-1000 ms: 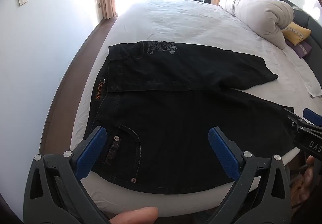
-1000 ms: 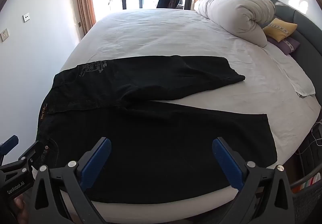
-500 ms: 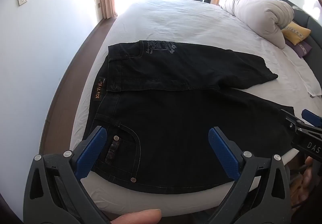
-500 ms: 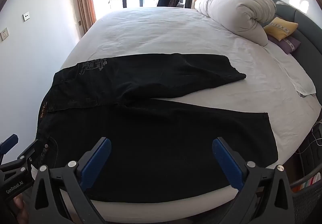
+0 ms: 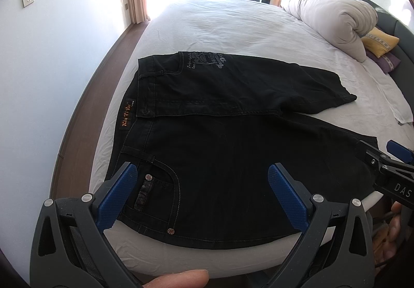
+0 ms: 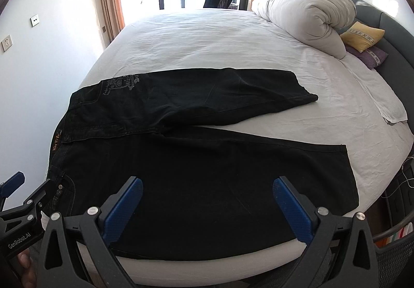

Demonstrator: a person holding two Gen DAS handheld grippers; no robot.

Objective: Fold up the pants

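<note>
A pair of black jeans [image 5: 233, 153] is spread flat on the white sheet of the bed [image 5: 233, 29], close to the near edge of the mattress, with the waistband toward the left and the two legs running to the right. The far leg [image 6: 207, 96] is seen angled away from the near leg [image 6: 233, 179], so that a wedge of sheet is left bare between their hems. An orange-lettered brand patch [image 5: 127, 117] is shown at the waistband, and a pale printed design [image 5: 207, 61] is visible on the far hip. The left gripper [image 5: 201, 200] is held above the front pocket [image 5: 157, 200] end of the near leg, its blue-padded fingers [image 5: 116, 197] spread wide apart with nothing between them. The right gripper [image 6: 207, 210] is held over the middle of the near leg, its blue pads [image 6: 292, 213] likewise wide apart and nothing gripped. Whether either gripper touches the cloth cannot be told. A rolled white duvet [image 6: 305, 21] is seen at the head of the bed beside a yellow cushion [image 6: 362, 35].
</note>
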